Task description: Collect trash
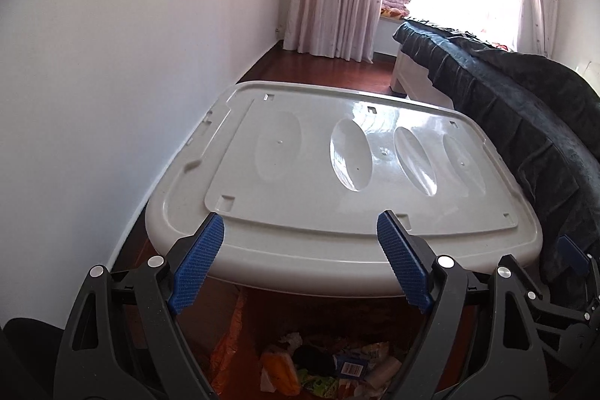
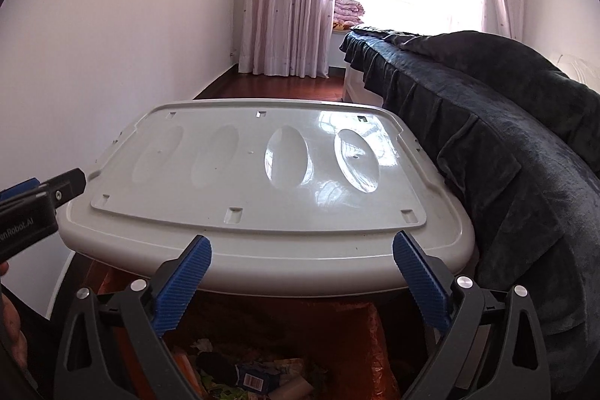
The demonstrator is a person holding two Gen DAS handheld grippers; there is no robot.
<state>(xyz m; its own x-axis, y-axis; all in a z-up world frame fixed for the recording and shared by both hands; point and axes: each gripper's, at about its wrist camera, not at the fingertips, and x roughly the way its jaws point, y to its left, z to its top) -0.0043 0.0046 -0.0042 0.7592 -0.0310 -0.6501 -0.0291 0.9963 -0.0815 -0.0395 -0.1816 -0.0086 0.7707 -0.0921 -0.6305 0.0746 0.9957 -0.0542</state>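
Below both grippers an orange bag (image 1: 228,336) hangs open. In it lies mixed trash (image 1: 330,366): wrappers, a blue carton with a barcode (image 2: 255,377), crumpled paper and something black. My left gripper (image 1: 300,220) is open, with nothing between its blue pads (image 1: 198,261). My right gripper (image 2: 302,240) is also open and holds nothing; the orange bag (image 2: 375,336) and trash (image 2: 221,370) show under it. The two grippers are side by side above the bag's mouth. The left one's finger (image 2: 60,188) shows at the right wrist view's left edge.
A glossy grey plastic lid (image 1: 318,175) with oval dents lies flat just beyond the bag, its near rim (image 2: 262,265) under the fingertips. A bed under a dark blanket (image 2: 506,156) runs along the right. A white wall (image 1: 112,81) stands at left, with wood floor (image 1: 300,66) and curtains behind.
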